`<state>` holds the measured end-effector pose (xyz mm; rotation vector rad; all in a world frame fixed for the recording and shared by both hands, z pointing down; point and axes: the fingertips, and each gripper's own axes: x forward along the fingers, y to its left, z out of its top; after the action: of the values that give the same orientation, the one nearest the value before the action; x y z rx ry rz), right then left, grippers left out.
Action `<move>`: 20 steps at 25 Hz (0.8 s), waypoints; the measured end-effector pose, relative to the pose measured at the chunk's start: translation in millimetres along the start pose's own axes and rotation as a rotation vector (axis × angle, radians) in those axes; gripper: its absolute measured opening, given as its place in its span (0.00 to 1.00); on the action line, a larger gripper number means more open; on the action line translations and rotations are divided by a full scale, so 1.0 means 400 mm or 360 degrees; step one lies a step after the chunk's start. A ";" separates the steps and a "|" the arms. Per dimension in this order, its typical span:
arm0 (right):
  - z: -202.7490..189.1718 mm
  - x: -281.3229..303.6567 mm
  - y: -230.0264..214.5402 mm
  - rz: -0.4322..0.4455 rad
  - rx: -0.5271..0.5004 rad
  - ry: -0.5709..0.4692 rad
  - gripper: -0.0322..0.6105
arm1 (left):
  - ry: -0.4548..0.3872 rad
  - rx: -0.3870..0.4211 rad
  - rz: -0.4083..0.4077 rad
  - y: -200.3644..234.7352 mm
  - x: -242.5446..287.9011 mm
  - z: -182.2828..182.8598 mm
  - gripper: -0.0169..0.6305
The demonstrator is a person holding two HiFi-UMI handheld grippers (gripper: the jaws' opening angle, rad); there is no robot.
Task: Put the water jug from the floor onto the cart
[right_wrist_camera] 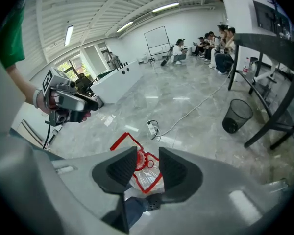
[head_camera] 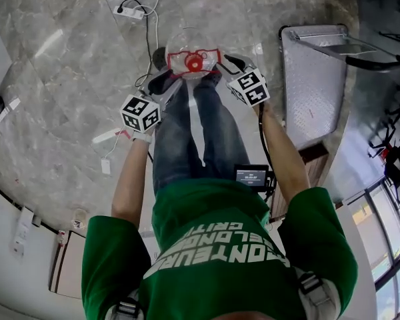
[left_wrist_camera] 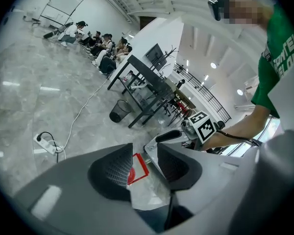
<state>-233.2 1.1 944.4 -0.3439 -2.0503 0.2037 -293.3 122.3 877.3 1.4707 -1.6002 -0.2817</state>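
The water jug point(head_camera: 193, 57) is clear plastic with a red cap and a red handle frame, and it stands on the grey marble floor in front of the person's legs. My left gripper point(head_camera: 168, 81) reaches it from the left and my right gripper point(head_camera: 224, 64) from the right, one on each side of its top. In the left gripper view the open jaws point(left_wrist_camera: 143, 163) have the jug's red frame point(left_wrist_camera: 137, 169) between them, not pressed. In the right gripper view the open jaws point(right_wrist_camera: 148, 161) hang over the red cap and handle point(right_wrist_camera: 143, 166). The metal platform cart point(head_camera: 313, 85) stands to the right.
A white power strip point(head_camera: 130, 11) with cables lies on the floor beyond the jug. The person's dark shoes point(head_camera: 159, 59) flank the jug. A black bin point(right_wrist_camera: 235, 115) and dark desks point(left_wrist_camera: 147, 89) stand further off, with people seated along the far wall point(left_wrist_camera: 108, 45).
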 end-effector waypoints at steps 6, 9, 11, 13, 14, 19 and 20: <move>-0.085 0.073 -0.027 -0.0060 0.0116 0.0081 0.26 | 0.0140 -0.0041 0.0096 0.129 0.054 -0.086 0.33; -0.114 0.108 -0.034 -0.0062 0.0115 0.0130 0.26 | 0.0232 -0.0087 0.0147 0.192 0.076 -0.131 0.33; -0.137 0.128 -0.035 -0.0074 0.0110 0.0163 0.26 | 0.0305 -0.0122 0.0184 0.231 0.085 -0.173 0.33; -0.166 0.147 -0.035 -0.0091 0.0111 0.0193 0.26 | 0.0383 -0.0153 0.0217 0.265 0.091 -0.221 0.33; -0.180 0.155 -0.036 -0.0103 0.0117 0.0204 0.26 | 0.0419 -0.0166 0.0229 0.279 0.095 -0.242 0.33; -0.234 0.171 -0.035 -0.0121 0.0253 0.0260 0.26 | 0.0539 -0.0202 0.0243 0.307 0.119 -0.300 0.33; -0.248 0.176 -0.037 -0.0123 0.0277 0.0266 0.26 | 0.0555 -0.0199 0.0244 0.308 0.125 -0.305 0.33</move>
<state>-180.5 10.0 1054.7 -0.1679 -1.8619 0.2941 -280.3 158.9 1053.3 1.2178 -1.3767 -0.0325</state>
